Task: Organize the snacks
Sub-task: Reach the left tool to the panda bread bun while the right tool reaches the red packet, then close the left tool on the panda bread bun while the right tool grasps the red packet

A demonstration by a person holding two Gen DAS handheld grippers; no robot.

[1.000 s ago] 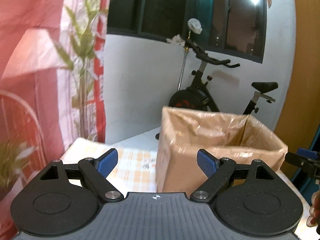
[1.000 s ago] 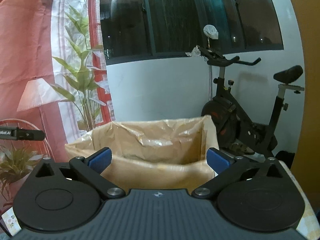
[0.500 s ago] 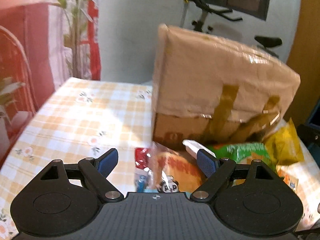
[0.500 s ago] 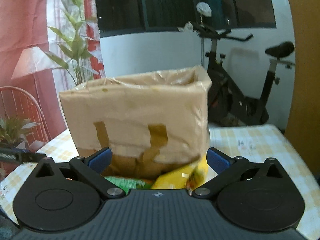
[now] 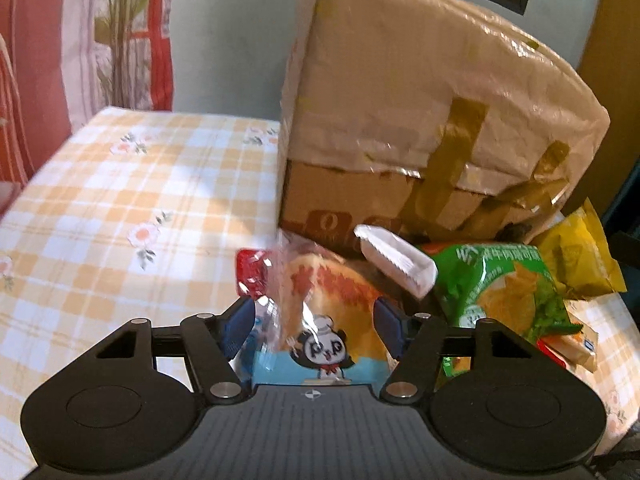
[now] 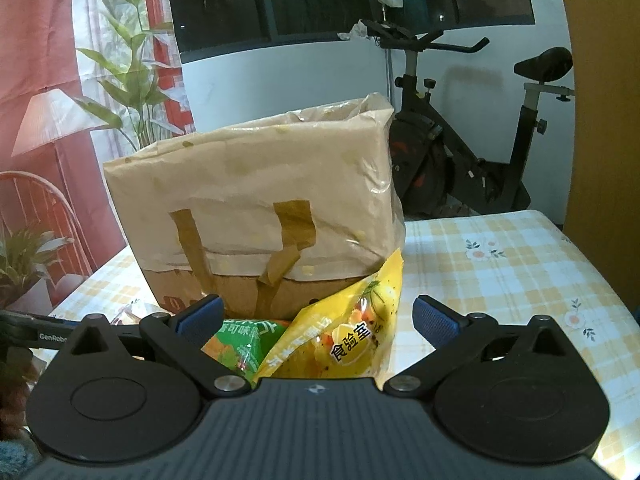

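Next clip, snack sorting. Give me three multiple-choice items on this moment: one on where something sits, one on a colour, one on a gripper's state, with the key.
1. Where do the snack bags lie?
A. inside the box
B. on the table against the box's front
C. on the floor

2. What colour is the bag between the right gripper's fingers?
A. yellow
B. purple
C. black

3. How do the right gripper's jaws stand?
A. shut on the box
B. shut empty
C. open

Key:
1 B: the panda bag and green bag lie on the table at the foot of the box.
2 A: the yellow bag leans on the box between the fingers.
3 C: the right gripper has its pads well apart, clear of the bag.
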